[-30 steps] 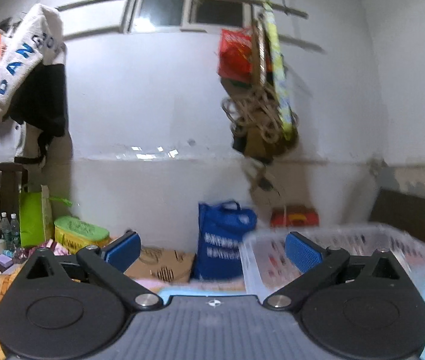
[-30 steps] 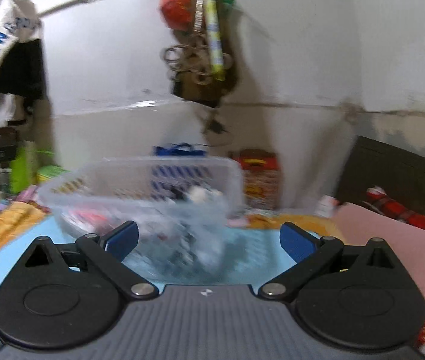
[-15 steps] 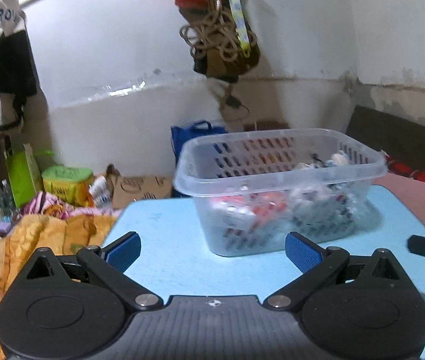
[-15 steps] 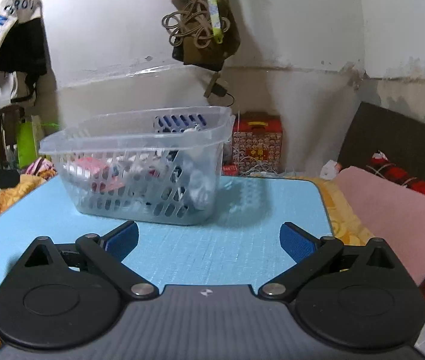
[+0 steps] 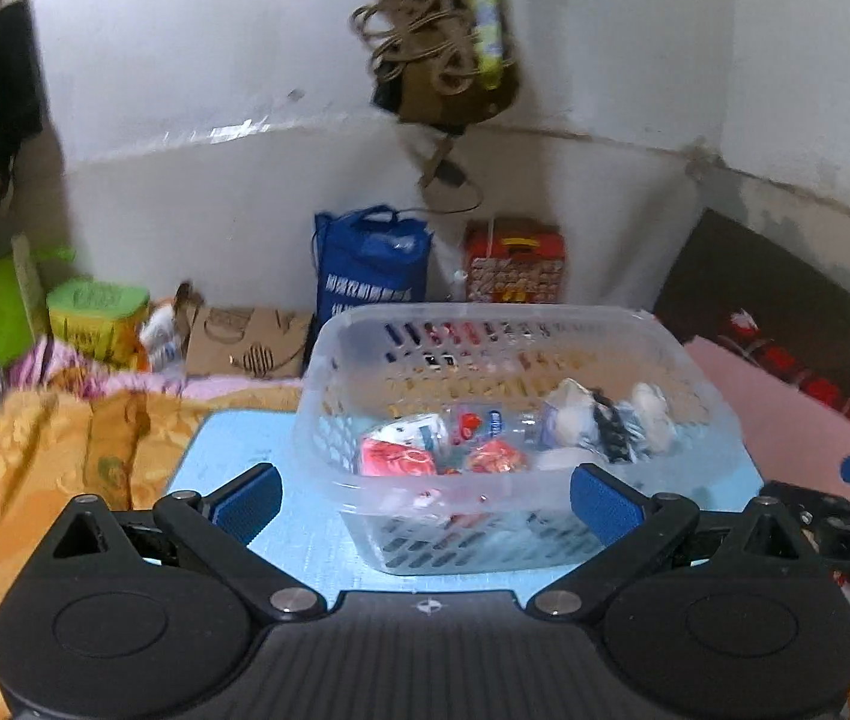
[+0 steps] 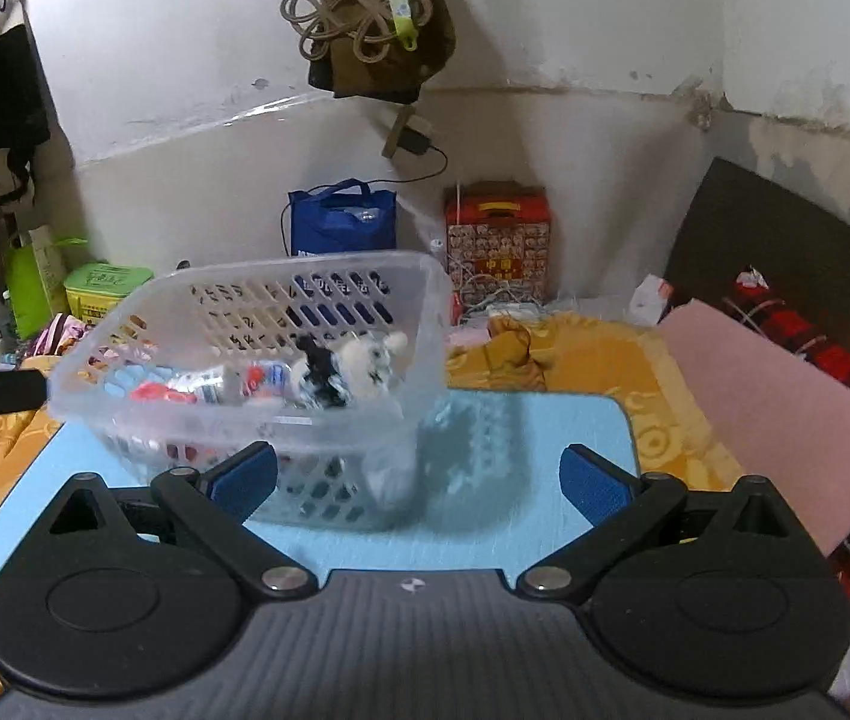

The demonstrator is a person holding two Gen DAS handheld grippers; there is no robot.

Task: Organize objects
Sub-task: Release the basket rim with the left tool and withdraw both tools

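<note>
Hovering wide-jawed and empty, the left gripper [image 5: 422, 498] and right gripper [image 6: 419, 483] face the clear basket [image 5: 509, 486] of mixed packets [image 5: 401, 456] just ahead on the blue mat [image 6: 545, 438]; sorting's stage stays undecidable.

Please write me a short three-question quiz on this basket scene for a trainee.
1. True or false: the left gripper is shut on the clear plastic basket.
2. What does the basket stand on? A) a light blue mat B) a wooden floor C) a metal tray
3. Fill in: the soft toy in the basket is white and ____.

Key
1. False: both it and the right gripper are open and hold nothing.
2. A
3. Black
</note>
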